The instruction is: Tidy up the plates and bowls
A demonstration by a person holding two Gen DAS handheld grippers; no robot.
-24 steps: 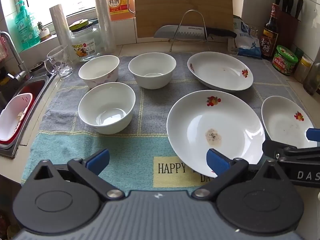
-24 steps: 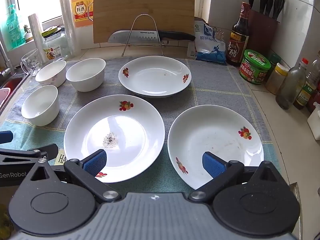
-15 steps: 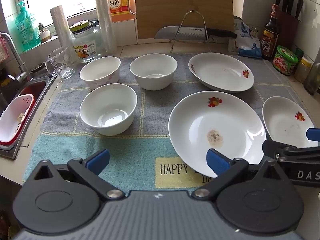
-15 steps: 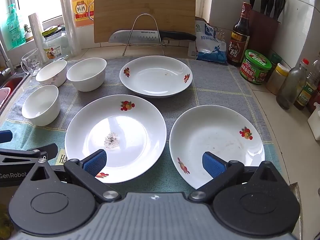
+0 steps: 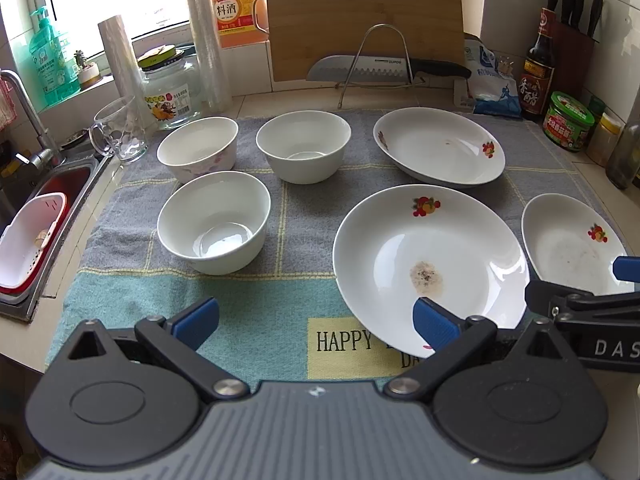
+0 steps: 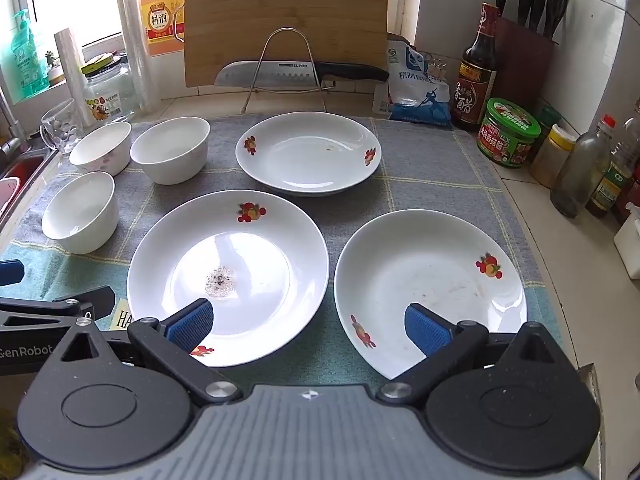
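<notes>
On a kitchen counter, we see the left gripper [image 5: 316, 322] and the right gripper [image 6: 308, 326] hovering over a checked towel [image 5: 308, 208] — both with jaws spread wide, nothing between them. The large plate [image 6: 228, 276], a dark smear at its centre, sits on the towel's near edge. Just right of that plate lies a second plate [image 6: 430, 286]; behind it, a third [image 6: 308, 154]. Left of the large plate stand three white bowls [image 5: 214, 222] — one near, two farther back, side by side. Behind the towel, a knife [image 6: 300, 74] rests on a wire rack.
</notes>
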